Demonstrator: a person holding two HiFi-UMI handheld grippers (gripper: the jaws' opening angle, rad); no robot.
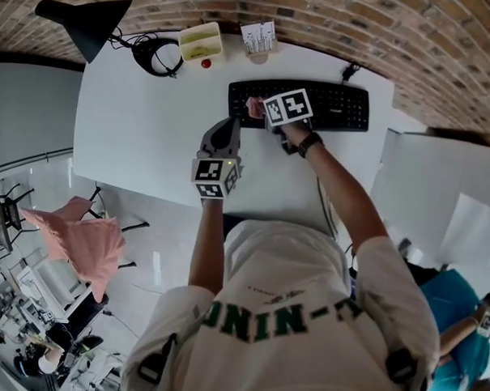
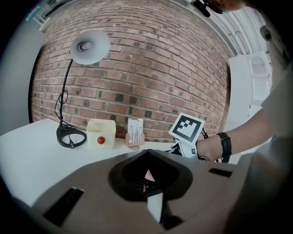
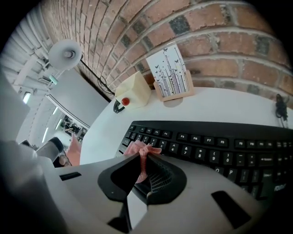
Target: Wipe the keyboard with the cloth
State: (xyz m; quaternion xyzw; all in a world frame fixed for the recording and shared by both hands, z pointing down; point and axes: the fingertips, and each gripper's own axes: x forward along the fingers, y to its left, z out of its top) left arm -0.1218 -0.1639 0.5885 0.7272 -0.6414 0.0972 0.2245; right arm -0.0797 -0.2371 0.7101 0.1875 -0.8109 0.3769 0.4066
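Pinching cloth [image 3: 137, 149] on the keyboard [image 3: 219, 148], right gripper [image 3: 144, 159]; left gripper [image 2: 147, 176] seems pressed together.

I see a pink cloth [image 3: 138, 149], a black keyboard [image 1: 336, 106], a white counter [image 1: 142, 133] and a red-brown brick wall [image 2: 151, 77].

A: What kind of place is shown?

B: An office-like workroom. A white table [image 1: 134, 137] stands against a bare brick wall [image 1: 333, 24]. It carries a keyboard [image 1: 334, 105], a desk lamp [image 1: 86, 22], a small box [image 1: 200, 41] and a card stand [image 1: 258, 39].

A: What else supports this?

B: Left of the table, a pale floor [image 1: 149, 255] holds a chair [image 1: 3, 212] and cluttered gear [image 1: 28, 327]. At right, a second person [image 1: 455, 313] is beside white panels [image 1: 440, 183].
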